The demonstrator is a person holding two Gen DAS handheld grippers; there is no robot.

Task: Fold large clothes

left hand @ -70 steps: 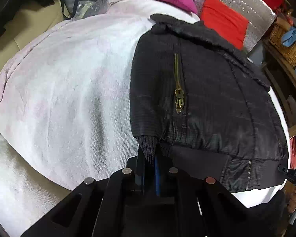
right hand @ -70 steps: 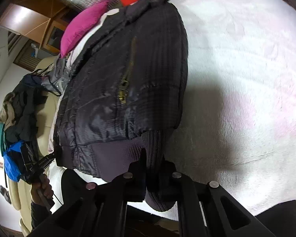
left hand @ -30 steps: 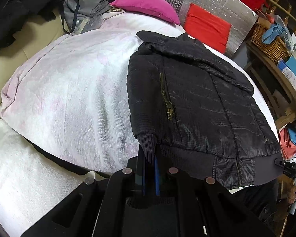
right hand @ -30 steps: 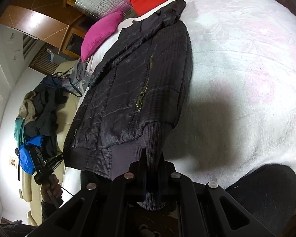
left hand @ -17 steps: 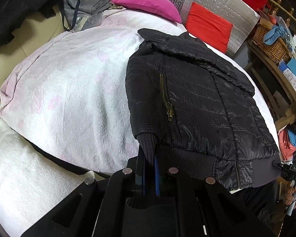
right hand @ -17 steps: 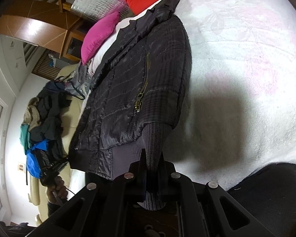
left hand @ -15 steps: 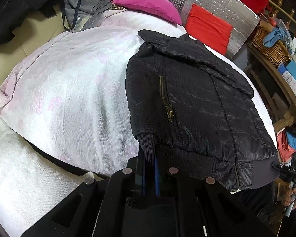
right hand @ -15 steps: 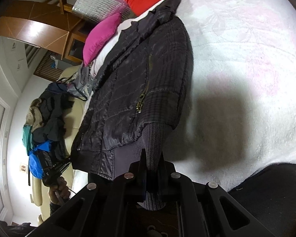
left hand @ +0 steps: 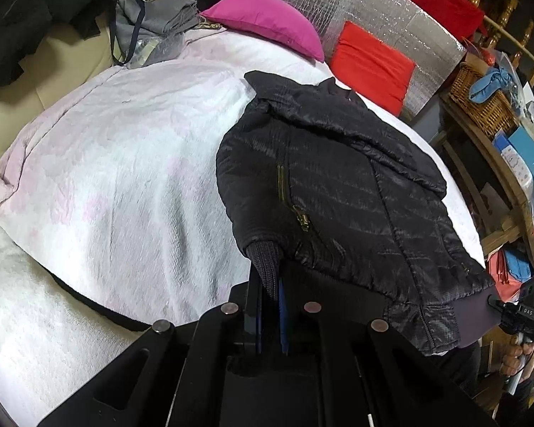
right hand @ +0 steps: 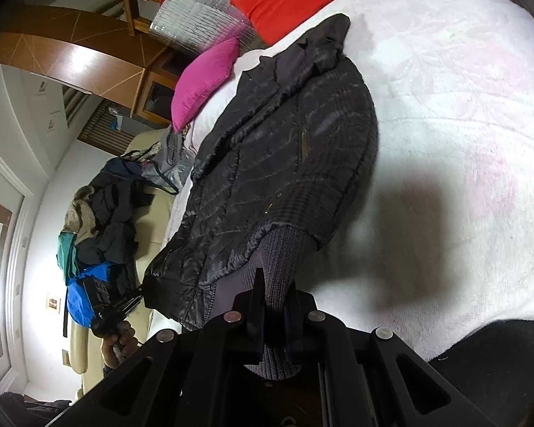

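Since the earlier frames the jacket (left hand: 341, 192) has slid toward the near edge of the bed (left hand: 117, 163). The left gripper (left hand: 268, 286) and right gripper (right hand: 274, 297) each clench a knit cuff (right hand: 279, 249). A further pull risks dragging it off the bed.

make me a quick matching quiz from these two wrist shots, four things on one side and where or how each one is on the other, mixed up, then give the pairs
Things
1. black jacket
2. pink cushion
3. knit cuff
4. wicker basket

Places or states
A. pinched between the fingers of the left gripper
B. on the wooden shelf beside the bed
C. spread flat on the white blanket
D. at the head of the bed, next to the red cushion

Pairs: 1-C, 2-D, 3-A, 4-B
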